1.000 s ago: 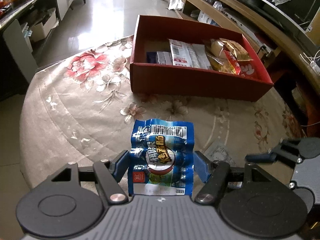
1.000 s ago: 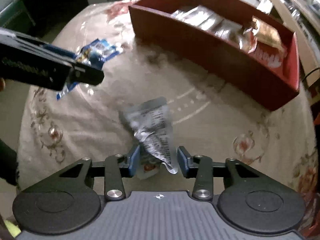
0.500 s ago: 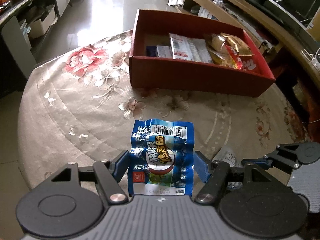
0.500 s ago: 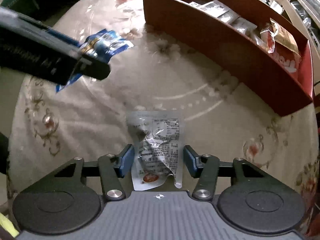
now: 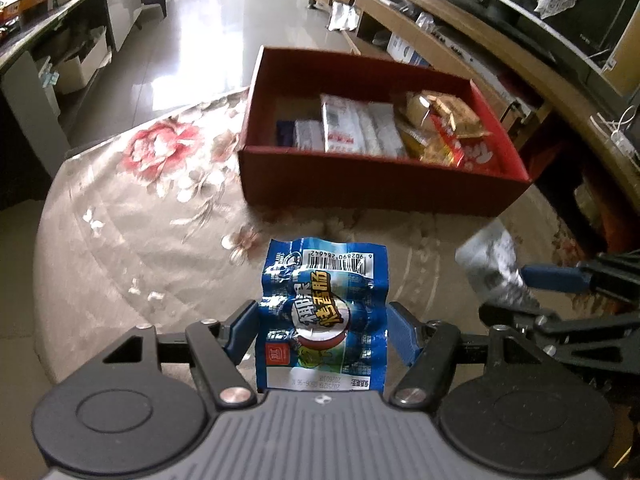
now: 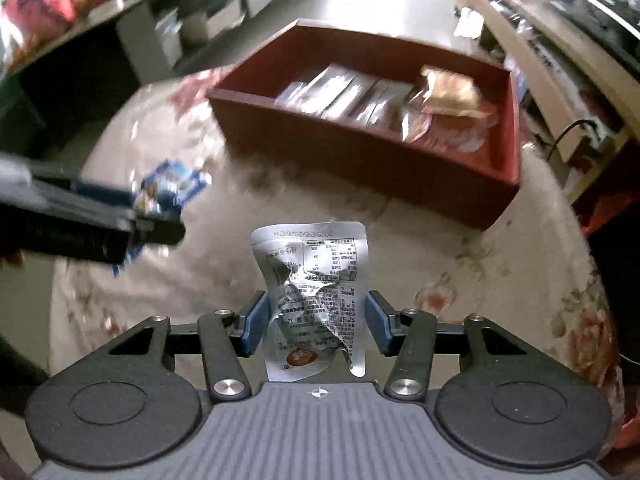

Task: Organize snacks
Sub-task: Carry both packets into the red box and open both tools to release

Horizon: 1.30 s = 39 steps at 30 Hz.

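A glossy tiled floor (image 5: 208, 40) reflects daylight far ahead of the tongs. A long wooden shelf unit (image 5: 460, 44) runs along the right, a low grey cabinet (image 5: 100, 20) along the left; a flowered tablecloth (image 5: 160, 184) lies below.

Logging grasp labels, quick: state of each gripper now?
Left gripper: closed on the blue sausage packet.
Right gripper: closed on the silver foil packet.

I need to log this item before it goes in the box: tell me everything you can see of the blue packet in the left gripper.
The blue snack packet is a crinkled, glossy plastic pouch with yellow and white Chinese lettering, a round picture, a red square mark and a barcode along its far edge. It looks sealed, is held flat and off the tablecloth, and is clamped at both sides by the left gripper.
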{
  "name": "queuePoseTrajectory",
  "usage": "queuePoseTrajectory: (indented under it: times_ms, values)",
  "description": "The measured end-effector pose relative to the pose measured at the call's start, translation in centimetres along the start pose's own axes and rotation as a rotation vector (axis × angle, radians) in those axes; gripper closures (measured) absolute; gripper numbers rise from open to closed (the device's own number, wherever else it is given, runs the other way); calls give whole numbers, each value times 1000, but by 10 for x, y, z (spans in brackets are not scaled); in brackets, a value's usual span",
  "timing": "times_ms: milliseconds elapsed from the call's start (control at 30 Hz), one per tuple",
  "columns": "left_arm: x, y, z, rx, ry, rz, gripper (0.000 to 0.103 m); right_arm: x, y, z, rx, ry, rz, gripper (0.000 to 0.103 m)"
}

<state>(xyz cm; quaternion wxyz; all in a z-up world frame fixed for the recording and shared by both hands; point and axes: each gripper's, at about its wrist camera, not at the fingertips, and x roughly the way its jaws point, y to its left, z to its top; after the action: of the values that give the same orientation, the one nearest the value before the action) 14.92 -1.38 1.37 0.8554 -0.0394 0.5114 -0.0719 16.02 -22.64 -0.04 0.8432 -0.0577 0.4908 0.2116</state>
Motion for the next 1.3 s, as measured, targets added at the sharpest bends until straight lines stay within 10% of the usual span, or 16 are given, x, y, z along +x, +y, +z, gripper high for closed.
queuePoseTrajectory:
  times_ms: [1300]
  values:
    - [32, -41, 120, 25, -165, 96, 31, -6, -47, 100, 102, -277, -112, 42]
